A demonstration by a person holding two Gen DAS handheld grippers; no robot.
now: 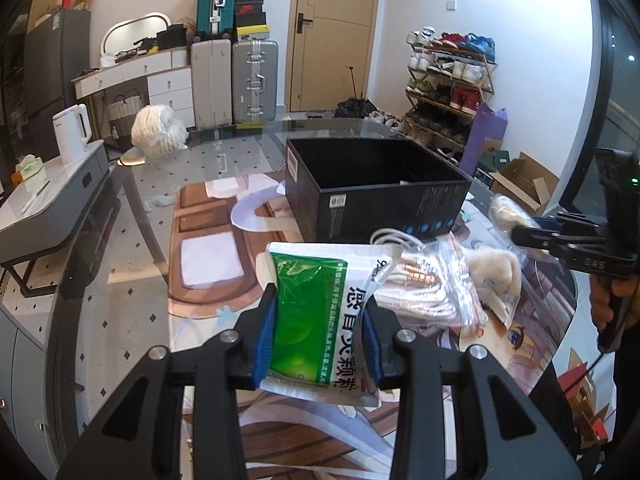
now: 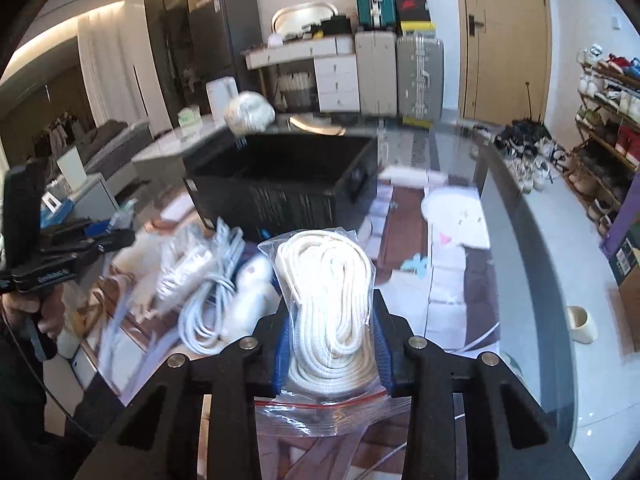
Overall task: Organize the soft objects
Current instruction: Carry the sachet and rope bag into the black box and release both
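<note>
My left gripper (image 1: 320, 300) is shut on a green and white sachet packet (image 1: 320, 264), held above the printed mat. Behind it stands an open black box (image 1: 380, 196). A zip bag of pinkish rope (image 1: 424, 292), a beige plush toy (image 1: 496, 272) and a white cable (image 1: 394, 236) lie to the packet's right. My right gripper (image 2: 330, 312) is shut on a clear zip bag of white rope (image 2: 328, 280), in front of the black box (image 2: 288, 196). White cables (image 2: 212, 296) lie to its left. The left gripper (image 2: 112, 238) shows at the left edge.
The glass table (image 1: 132, 248) carries a printed mat. A white rope bundle (image 1: 160, 132) sits at its far left corner. A white kettle (image 1: 72, 132) stands on a side cabinet. Suitcases (image 1: 232, 80) and a shoe rack (image 1: 452, 88) line the walls.
</note>
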